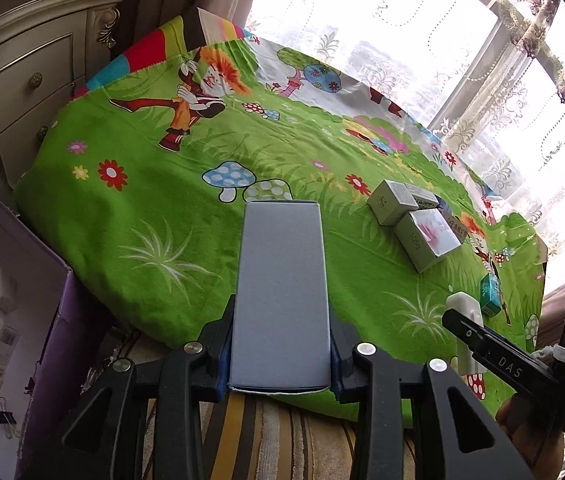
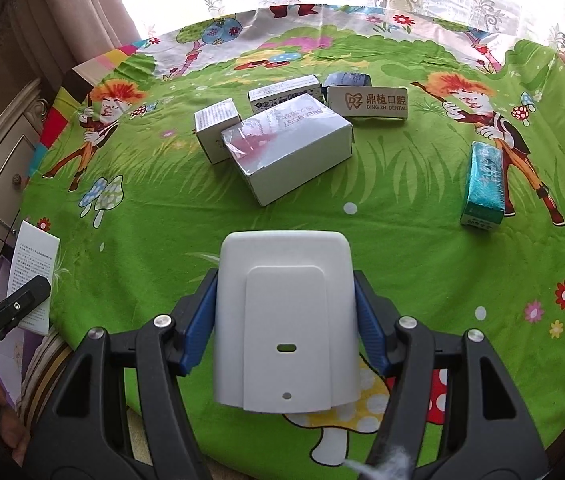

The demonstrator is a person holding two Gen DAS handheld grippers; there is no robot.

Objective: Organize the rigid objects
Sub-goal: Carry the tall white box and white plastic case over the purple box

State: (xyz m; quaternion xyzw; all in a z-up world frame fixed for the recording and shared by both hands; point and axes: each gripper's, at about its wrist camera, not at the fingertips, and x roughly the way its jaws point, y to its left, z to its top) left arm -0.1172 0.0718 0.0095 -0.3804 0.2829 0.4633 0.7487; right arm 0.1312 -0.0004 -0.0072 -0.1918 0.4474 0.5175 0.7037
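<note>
My left gripper [image 1: 281,354] is shut on a tall grey-white box [image 1: 281,292], held above the near edge of the green cartoon-print table [image 1: 142,200]. My right gripper [image 2: 285,322] is shut on a white plastic device [image 2: 285,320] with a raised back plate, held over the table's near side. The right gripper also shows at the right of the left wrist view [image 1: 494,354]. A cluster of white boxes [image 2: 288,146] lies at mid-table, with a Ding Zhi Dental box [image 2: 368,103] behind it. A teal box [image 2: 484,188] lies to the right.
A purple open box [image 1: 48,340] with small white cartons and binder clips stands left of the table. A cream dresser [image 1: 22,92] stands at the far left. A curtained window [image 1: 462,40] is behind the table. A striped cloth [image 1: 266,440] lies below the near edge.
</note>
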